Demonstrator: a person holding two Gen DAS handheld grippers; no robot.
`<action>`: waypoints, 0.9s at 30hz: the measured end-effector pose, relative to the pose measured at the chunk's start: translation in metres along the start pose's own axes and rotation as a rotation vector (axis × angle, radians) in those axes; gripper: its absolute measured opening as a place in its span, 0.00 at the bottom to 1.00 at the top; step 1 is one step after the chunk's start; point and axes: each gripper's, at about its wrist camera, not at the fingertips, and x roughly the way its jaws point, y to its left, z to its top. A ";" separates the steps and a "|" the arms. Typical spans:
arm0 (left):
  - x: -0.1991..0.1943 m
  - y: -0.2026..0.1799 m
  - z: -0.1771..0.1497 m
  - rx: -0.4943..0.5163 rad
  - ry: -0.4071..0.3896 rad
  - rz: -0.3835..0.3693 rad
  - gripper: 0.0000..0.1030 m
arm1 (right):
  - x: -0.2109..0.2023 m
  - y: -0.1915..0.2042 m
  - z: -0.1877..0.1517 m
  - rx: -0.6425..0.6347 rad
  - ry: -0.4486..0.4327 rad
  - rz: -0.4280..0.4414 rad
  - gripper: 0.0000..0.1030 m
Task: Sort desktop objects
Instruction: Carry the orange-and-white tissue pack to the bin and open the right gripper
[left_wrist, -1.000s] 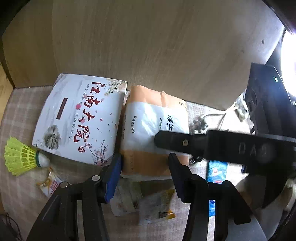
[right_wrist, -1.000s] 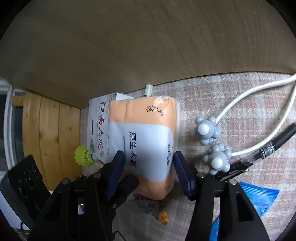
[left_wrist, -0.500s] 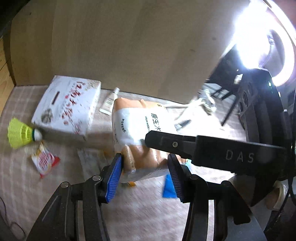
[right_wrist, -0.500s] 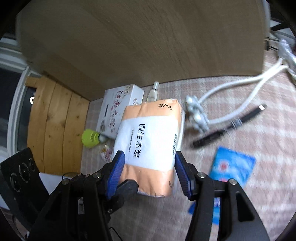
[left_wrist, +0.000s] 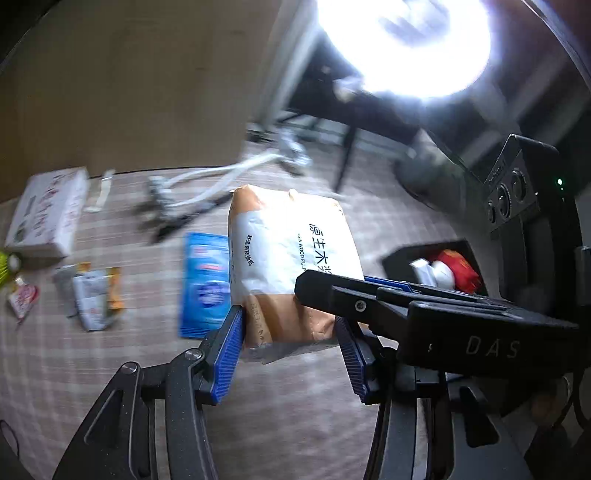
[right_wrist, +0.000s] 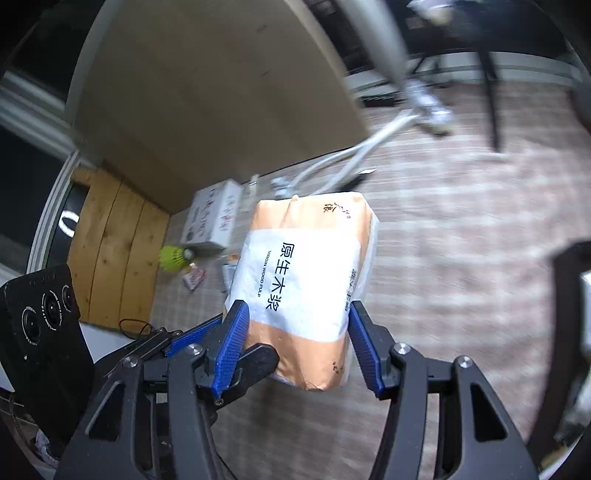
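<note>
An orange-and-white tissue pack (left_wrist: 291, 258) hangs in the air above the checked tablecloth, and both grippers hold it. My left gripper (left_wrist: 288, 315) is shut on its near end, blue pads pressed to both sides. The right gripper's black finger (left_wrist: 351, 299) crosses in from the right and lies against the pack. In the right wrist view the tissue pack (right_wrist: 306, 277) sits between the pads of my right gripper (right_wrist: 297, 306), which is shut on it. The left gripper's finger (right_wrist: 255, 358) pokes in from the lower left under the pack.
A black bin (left_wrist: 395, 258) holding a red packet stands at the right. On the cloth lie a blue packet (left_wrist: 205, 280), small sachets (left_wrist: 92, 295), a white printed box (left_wrist: 44, 214), white cables (left_wrist: 221, 181) and a yellow shuttlecock (right_wrist: 171, 256). A wooden board stands behind.
The tissue pack has been lifted off the cloth and carried up and to the right by both grippers. The box and shuttlecock have slid left in view; the black bin has appeared.
</note>
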 end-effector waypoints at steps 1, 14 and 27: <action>0.003 -0.012 -0.001 0.014 0.010 -0.010 0.46 | -0.008 -0.009 -0.003 0.019 -0.012 -0.005 0.53; 0.060 -0.199 -0.026 0.296 0.115 -0.189 0.46 | -0.152 -0.137 -0.077 0.253 -0.206 -0.142 0.53; 0.100 -0.351 -0.065 0.507 0.199 -0.305 0.47 | -0.268 -0.238 -0.163 0.444 -0.342 -0.298 0.53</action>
